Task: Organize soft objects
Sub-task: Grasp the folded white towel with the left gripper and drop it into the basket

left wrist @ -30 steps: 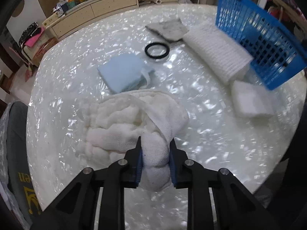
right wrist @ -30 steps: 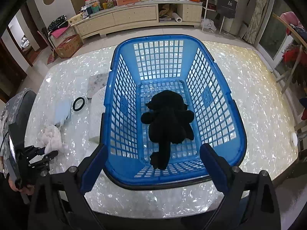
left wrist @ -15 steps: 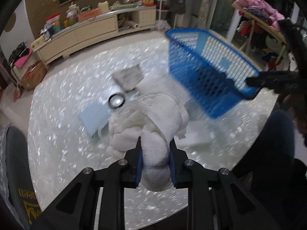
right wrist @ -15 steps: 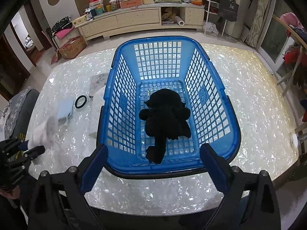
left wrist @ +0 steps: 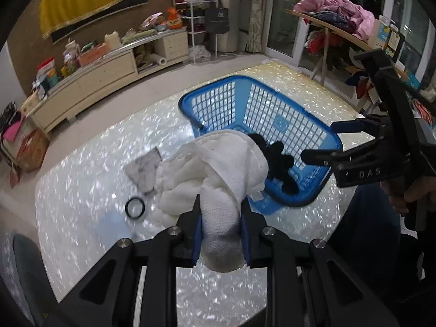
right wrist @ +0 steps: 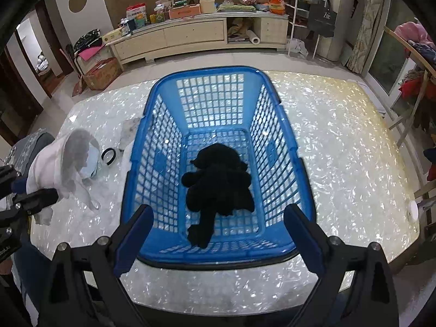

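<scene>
My left gripper [left wrist: 220,226] is shut on a bunched white gauze cloth [left wrist: 218,169], which hangs in the air above the table, left of the blue basket [left wrist: 321,136]. From the right wrist view the same white cloth [right wrist: 60,163] dangles at the far left, with the left gripper [right wrist: 24,190] beneath it. A black plush toy [right wrist: 218,182] lies on the floor of the blue basket [right wrist: 152,125]. My right gripper [right wrist: 218,226] stands open over the basket's near rim, with nothing between its fingers. In the left wrist view the right gripper [left wrist: 321,141] shows at the right edge.
On the white marble table [right wrist: 340,163] lie a black ring [left wrist: 135,208], a grey cloth [left wrist: 144,167] and a light blue cloth [right wrist: 94,160], partly hidden behind the lifted one. A sideboard [right wrist: 190,35] stands beyond the table. A person's hand [left wrist: 408,193] grips the right tool.
The left gripper has lifted the white cloth off the table and carried it up and toward the basket. The right gripper has stayed over the basket.
</scene>
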